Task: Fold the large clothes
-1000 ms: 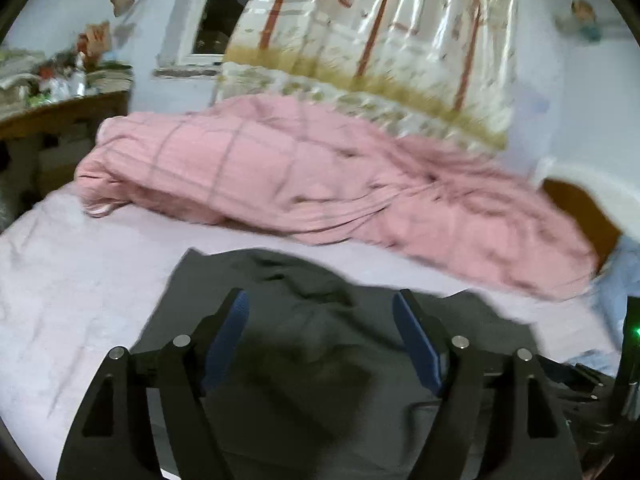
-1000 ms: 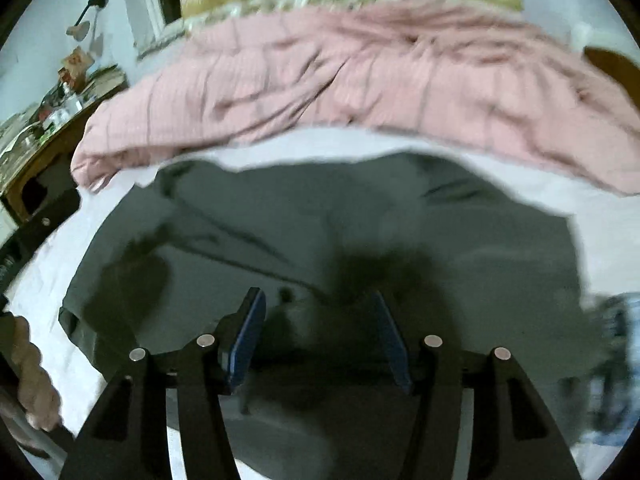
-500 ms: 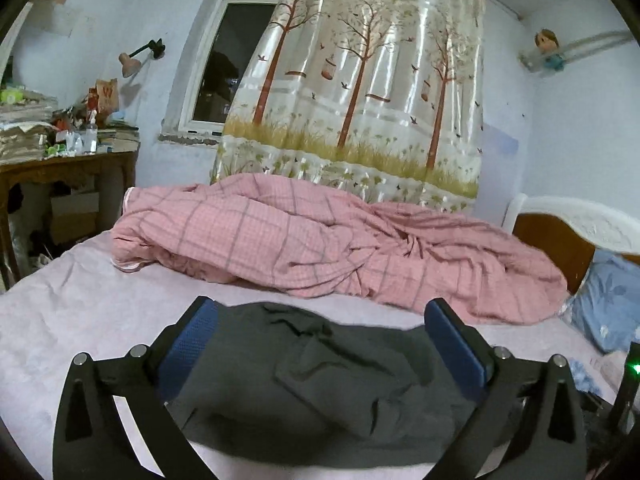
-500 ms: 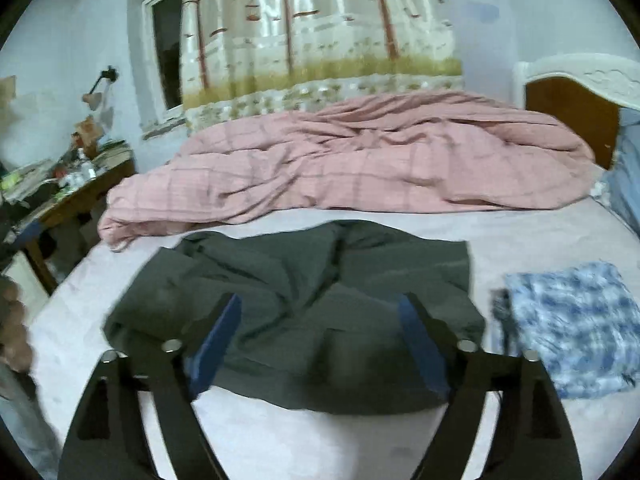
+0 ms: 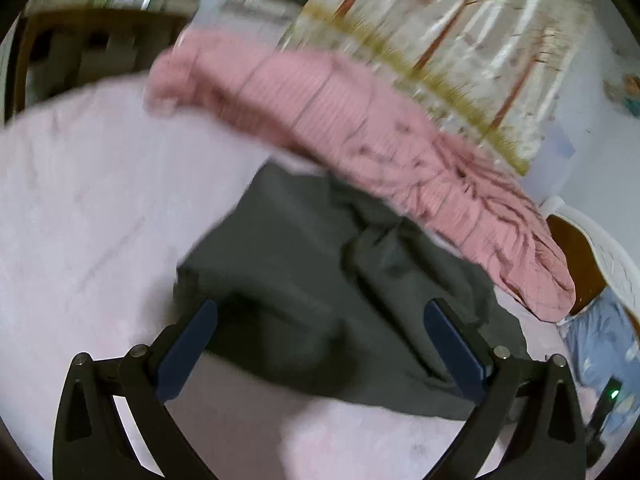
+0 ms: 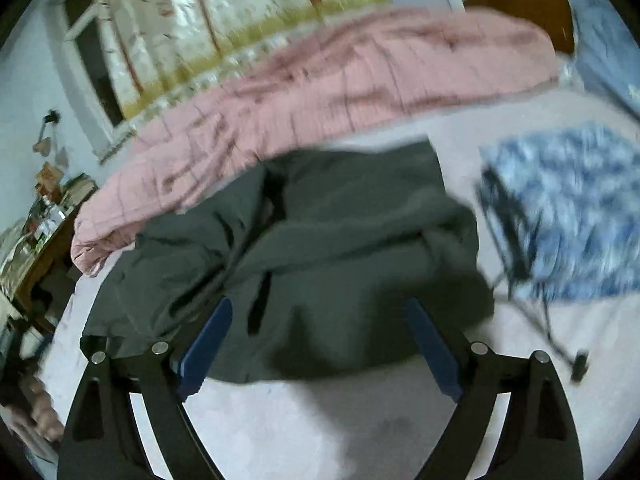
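Bed (image 6: pixel 360 420) holds rumpled dark green garment (image 6: pixel 340 264).

I cannot read any text, label, brand or number from my two grippers' cameras. Both views are blurred, so perhaps small writing is lost on the things that stand on the wooden desk (image 6: pixel 44 216). The curtain (image 5: pixel 460 52) carries only printed trees, no words.
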Motion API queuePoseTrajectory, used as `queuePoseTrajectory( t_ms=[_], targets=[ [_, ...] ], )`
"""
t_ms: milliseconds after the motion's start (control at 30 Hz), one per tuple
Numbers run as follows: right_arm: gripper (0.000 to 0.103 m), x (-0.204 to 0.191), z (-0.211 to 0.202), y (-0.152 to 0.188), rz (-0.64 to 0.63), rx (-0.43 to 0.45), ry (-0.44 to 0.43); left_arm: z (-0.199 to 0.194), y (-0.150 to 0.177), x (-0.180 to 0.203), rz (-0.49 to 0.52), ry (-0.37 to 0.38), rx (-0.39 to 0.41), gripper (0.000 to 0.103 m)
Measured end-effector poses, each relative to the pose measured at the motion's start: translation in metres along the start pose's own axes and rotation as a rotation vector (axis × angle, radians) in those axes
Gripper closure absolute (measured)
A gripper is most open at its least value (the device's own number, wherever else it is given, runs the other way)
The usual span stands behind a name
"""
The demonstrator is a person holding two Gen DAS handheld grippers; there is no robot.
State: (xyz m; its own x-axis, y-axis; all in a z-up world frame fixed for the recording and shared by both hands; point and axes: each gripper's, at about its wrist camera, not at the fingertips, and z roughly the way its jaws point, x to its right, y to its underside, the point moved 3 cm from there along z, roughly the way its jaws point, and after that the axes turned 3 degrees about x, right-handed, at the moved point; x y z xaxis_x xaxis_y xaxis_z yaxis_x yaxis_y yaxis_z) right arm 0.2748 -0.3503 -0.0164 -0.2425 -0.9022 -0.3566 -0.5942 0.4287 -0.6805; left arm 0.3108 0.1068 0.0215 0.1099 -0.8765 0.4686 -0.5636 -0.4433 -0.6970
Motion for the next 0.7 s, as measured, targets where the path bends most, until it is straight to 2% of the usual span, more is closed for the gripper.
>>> queuePoseTrajectory(
  t_ms=[33,67,133,200,233,300,333,400,467,500,567,600,700],
  targets=[
    [0.012,0.002,0.003,0.004,0.007,-0.047,0.046,0.005,0.004,-0.005,-0.013,-0.021,-0.022,0.001],
    [0.012,0.001,0.002,0.009,0.012,-0.053,0.065,0.011,0.007,-0.008,-0.019,-0.053,-0.040,0.001],
    [0.012,-0.002,-0.002,0.014,0.026,-0.024,0.055,0.018,0.013,-0.014,-0.036,-0.073,-0.068,0.001],
    [0.012,-0.003,0.003,0.019,0.072,-0.048,0.017,0.025,0.022,-0.016,-0.045,-0.065,-0.105,0.001],
    [0.012,-0.002,0.010,0.022,0.093,-0.077,-0.015,0.029,0.026,-0.018,-0.043,-0.085,-0.128,0.001],
    [0.012,0.006,0.031,0.029,0.138,-0.140,-0.061,0.038,0.032,-0.022,-0.012,-0.170,-0.187,0.001],
    [0.012,0.012,0.041,0.031,0.172,-0.135,-0.095,0.040,0.032,-0.023,0.020,-0.204,-0.180,0.001],
    [0.013,0.018,0.047,0.027,0.203,-0.074,-0.105,0.040,0.030,-0.025,0.066,-0.266,-0.147,0.001],
    [0.013,0.022,0.045,0.023,0.221,0.004,-0.098,0.046,0.031,-0.036,0.013,-0.235,-0.167,0.001],
    [0.014,0.028,0.046,0.021,0.233,0.032,-0.055,0.051,0.033,-0.044,-0.031,-0.207,-0.183,0.001],
    [0.023,0.039,0.045,0.020,0.286,0.063,-0.023,0.049,0.029,-0.050,-0.057,-0.173,-0.129,0.001],
    [0.023,0.044,0.042,0.018,0.304,0.083,-0.022,0.049,0.028,-0.051,-0.054,-0.157,-0.114,0.003],
    [0.028,0.050,0.042,0.015,0.322,0.101,0.015,0.056,0.027,-0.059,-0.107,-0.086,-0.115,0.007]
  ],
)
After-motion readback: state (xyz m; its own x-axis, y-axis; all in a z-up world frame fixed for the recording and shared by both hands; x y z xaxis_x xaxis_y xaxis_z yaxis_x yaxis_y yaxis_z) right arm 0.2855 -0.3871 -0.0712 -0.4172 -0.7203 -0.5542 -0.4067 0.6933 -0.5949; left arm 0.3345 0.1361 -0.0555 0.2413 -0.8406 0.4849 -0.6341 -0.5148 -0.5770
